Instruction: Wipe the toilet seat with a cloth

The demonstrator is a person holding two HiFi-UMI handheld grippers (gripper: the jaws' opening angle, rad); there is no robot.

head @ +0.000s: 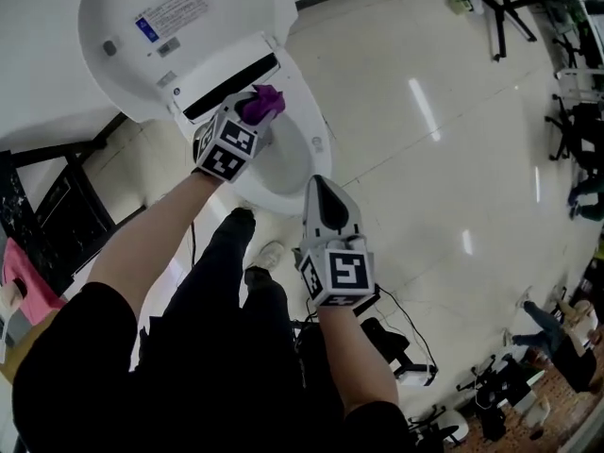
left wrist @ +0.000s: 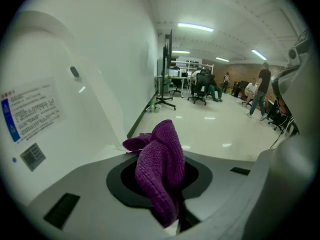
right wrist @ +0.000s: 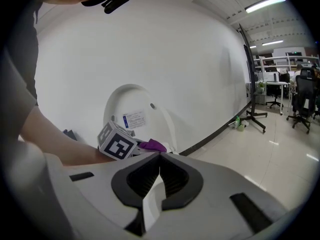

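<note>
The cloth (left wrist: 160, 171) looks like a soft, light, limp thing. It should fold and bunch under any push, weigh next to nothing, and drag on smooth plastic instead of sliding freely, so nothing about it is fragile. The risk I would expect is that it wads into a lump and wipes with only a small face. The sensible hold is low on the bunch, with a good wad left proud of the jaw tips to serve as the wiping pad, and that is roughly how it sits. The left gripper (head: 243, 125) is clamped on the lower part of the cloth, and the free end stands up and forward past the jaws. The cloth itself is a deep purple, with a looped, nubby knit like microfibre. It is folded over into a rounded hump, with a smaller flap poking out to the left. It sits at the far left of the scene, at the back of the toilet seat (head: 307, 140), just below the raised lid (head: 123, 36) and beside the hinge. Its flap seems to touch the white plastic there, though I cannot be sure of contact. The right gripper (right wrist: 160, 158) has its jaws together with nothing between them. It hangs nearer the person and to the right of the bowl, well apart from the cloth and above the pale floor (head: 453, 159).
</note>
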